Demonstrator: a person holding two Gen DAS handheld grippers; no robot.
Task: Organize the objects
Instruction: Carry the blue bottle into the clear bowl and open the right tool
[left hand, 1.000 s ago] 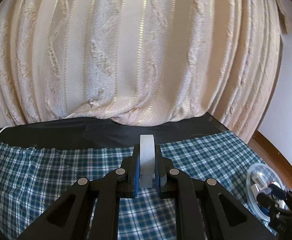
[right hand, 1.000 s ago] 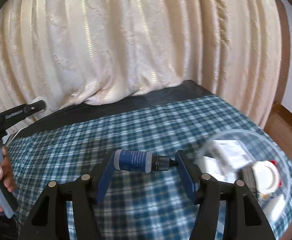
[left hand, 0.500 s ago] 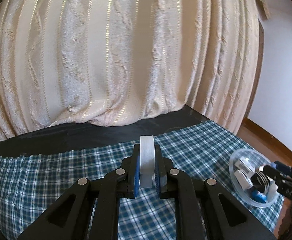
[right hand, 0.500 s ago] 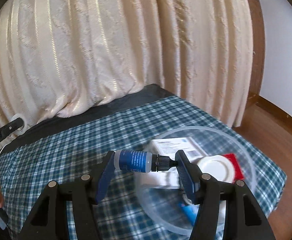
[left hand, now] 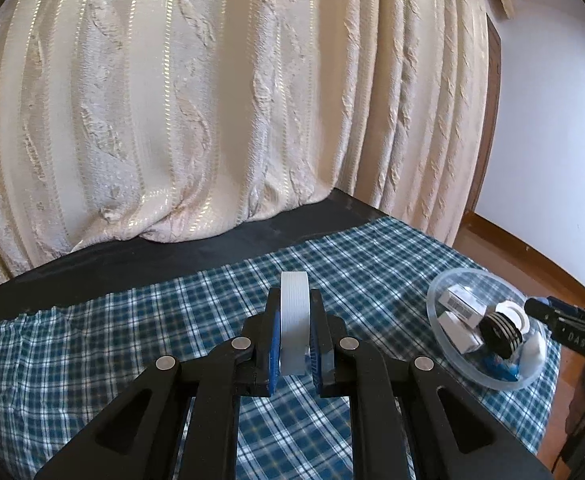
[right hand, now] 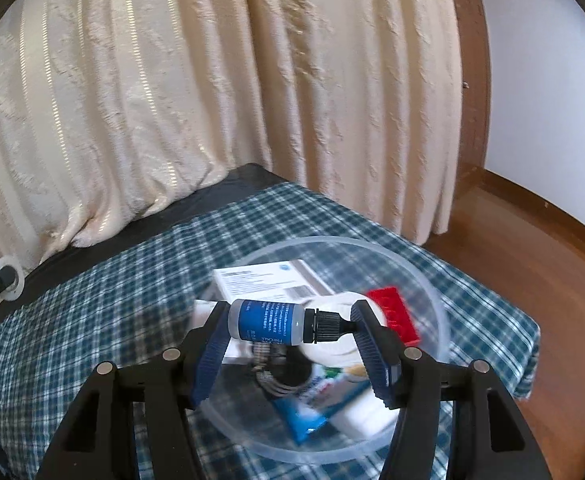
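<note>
Both fisheye cameras look forward along their claws toward the cream curtain (left hand: 212,100) behind the table (left hand: 92,340). The left wrist view sits farther back, with the clear bowl (left hand: 436,308) small at right. The right wrist view hangs close above that bowl (right hand: 440,304), filling the lower centre.

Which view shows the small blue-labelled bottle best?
The right wrist view: the blue-labelled bottle lies sideways, clamped end to end in the right gripper above the clear bowl, label and black cap visible. In the left wrist view, only that gripper's tip shows by the bowl; the bottle cannot be made out.
</note>
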